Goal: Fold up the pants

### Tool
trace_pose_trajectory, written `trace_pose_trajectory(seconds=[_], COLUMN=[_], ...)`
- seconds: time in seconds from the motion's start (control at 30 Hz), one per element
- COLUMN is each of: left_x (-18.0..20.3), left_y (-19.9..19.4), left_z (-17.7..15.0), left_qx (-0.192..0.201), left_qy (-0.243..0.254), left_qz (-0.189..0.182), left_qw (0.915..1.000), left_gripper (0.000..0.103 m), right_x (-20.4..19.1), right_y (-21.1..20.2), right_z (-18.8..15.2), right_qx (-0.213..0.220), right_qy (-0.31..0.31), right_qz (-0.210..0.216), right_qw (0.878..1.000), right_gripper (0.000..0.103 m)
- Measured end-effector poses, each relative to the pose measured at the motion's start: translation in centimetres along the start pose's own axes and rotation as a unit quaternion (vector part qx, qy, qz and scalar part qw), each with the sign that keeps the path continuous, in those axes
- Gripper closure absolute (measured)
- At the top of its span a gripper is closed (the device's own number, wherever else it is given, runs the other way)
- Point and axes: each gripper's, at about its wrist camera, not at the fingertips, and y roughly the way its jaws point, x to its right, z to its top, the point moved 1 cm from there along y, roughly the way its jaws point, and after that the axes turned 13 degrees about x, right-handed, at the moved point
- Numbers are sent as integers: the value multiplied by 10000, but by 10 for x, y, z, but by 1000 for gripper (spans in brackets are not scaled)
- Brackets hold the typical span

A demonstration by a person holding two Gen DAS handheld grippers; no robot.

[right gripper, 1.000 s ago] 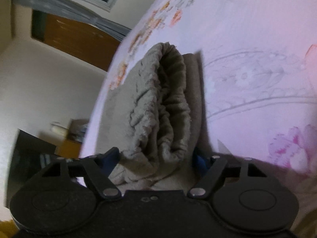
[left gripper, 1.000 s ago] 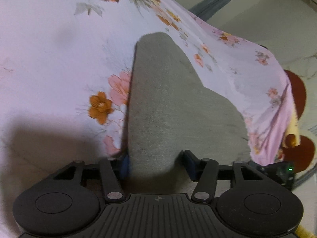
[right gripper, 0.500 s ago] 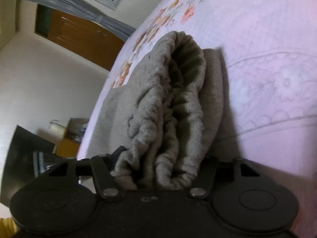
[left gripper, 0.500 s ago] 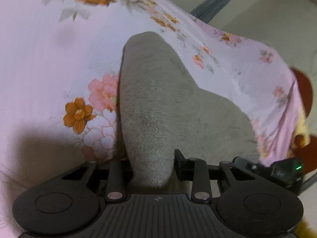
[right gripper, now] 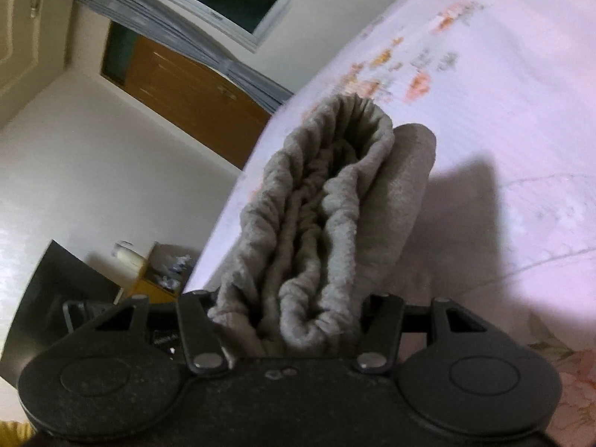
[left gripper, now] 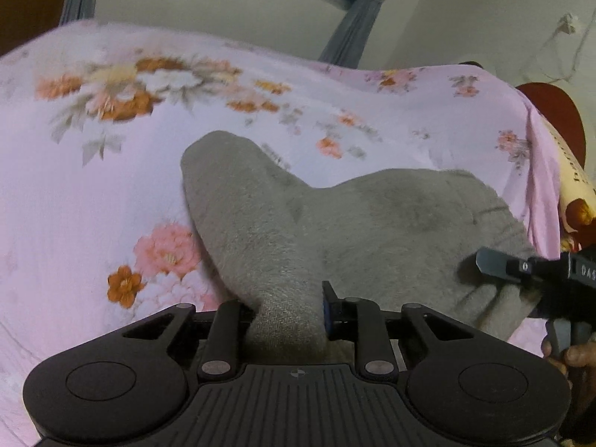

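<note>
Left wrist view: your left tool [left gripper: 288,311] has just been closing and now clamps a narrow gathered fold of the grey pants [left gripper: 372,219], nearly shut on the cloth. Pants hang lifted off the pink floral bed sheet [left gripper: 93,193], spreading toward the right tool [left gripper: 521,266] at frame edge. Right wrist view: your right tool [right gripper: 287,320], jaws about half apart, grips the bunched elastic waistband [right gripper: 327,201], pads pressed on both sides, raised above the bed.

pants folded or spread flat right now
Folded: the grey pants lie doubled, with the gathered waistband layered double.
</note>
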Motion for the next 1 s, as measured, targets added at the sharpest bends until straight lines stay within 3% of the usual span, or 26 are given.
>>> trace_pose_trajectory(seconds=[0.43, 1.0], left_x=[16, 8], left_y=[-9, 76], left_z=[69, 123], left_qx=[716, 825], left_qy=[272, 476], left_qz=[117, 464], left_qw=[9970, 9944], left_gripper=[80, 80], right_x=[-39, -21], right_y=[23, 57], right_z=[56, 86], right_qx=[456, 576], right_qy=[-194, -224], right_qz=[586, 572], right_qw=[9970, 9965], right_gripper=[46, 47])
